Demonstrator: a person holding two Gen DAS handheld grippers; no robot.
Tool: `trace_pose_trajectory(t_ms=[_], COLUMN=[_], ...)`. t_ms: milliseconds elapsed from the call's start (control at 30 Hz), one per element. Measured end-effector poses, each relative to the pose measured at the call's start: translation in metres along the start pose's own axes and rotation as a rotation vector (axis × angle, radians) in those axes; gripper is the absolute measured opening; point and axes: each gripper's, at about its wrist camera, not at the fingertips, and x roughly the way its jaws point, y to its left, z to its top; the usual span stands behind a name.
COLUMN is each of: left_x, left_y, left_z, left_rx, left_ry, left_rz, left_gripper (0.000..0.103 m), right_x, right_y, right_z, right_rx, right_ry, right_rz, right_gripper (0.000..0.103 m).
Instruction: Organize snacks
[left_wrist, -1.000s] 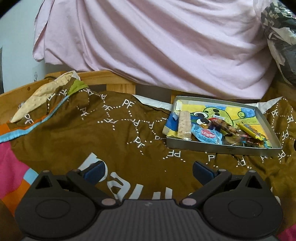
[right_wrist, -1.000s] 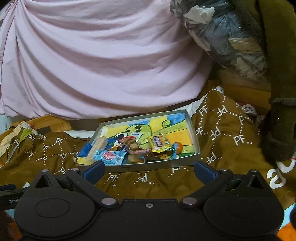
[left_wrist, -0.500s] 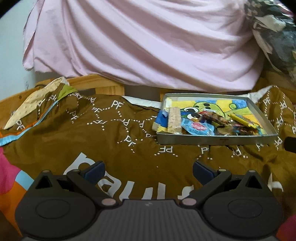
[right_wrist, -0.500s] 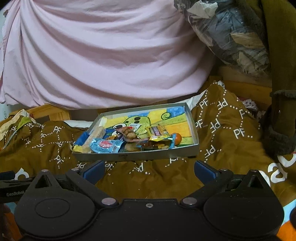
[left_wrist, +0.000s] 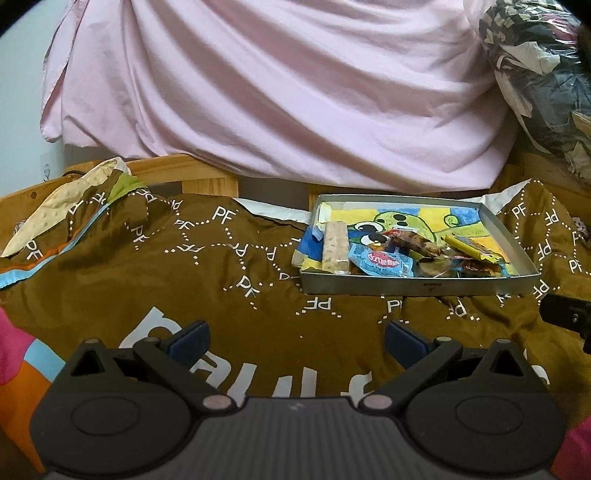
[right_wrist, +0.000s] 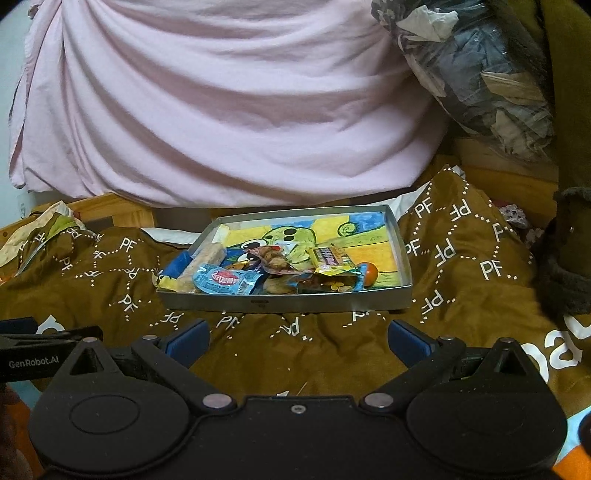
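A metal tray (right_wrist: 288, 304) of wrapped snacks (right_wrist: 221, 281) sits at centre frame on a brown printed blanket (right_wrist: 110, 280); both the left hand-held gripper (left_wrist: 295, 339) and right hand-held gripper (right_wrist: 297, 338) hang wide apart and empty at the lower edge, short of it.

The print on the crinkled blue snack wrapper (right_wrist: 224, 281) was too small to read, and the brown patterned blanket (left_wrist: 184, 280) (spread wide) ran past the frame edges.
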Motion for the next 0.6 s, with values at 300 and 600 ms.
trace_pose_trajectory(t_ms=[300, 600], left_x=[-0.0033, -0.0048], left_y=[-0.0012, -0.0024], left_z=[0.0000, -0.0001], left_rx=[-0.002, -0.004], left_ry=[0.004, 0.020], left_rz=[-0.015, -0.016], left_gripper=[0.103, 0.103], right_x=[0.0001, -0.0030], right_y=[-0.0025, -0.0026], right_z=[0.0002, -0.0001], right_rx=[0.010, 0.010], right_ry=[0.015, 0.018], right_rz=[0.001, 0.007], right_gripper=[0.102, 0.102])
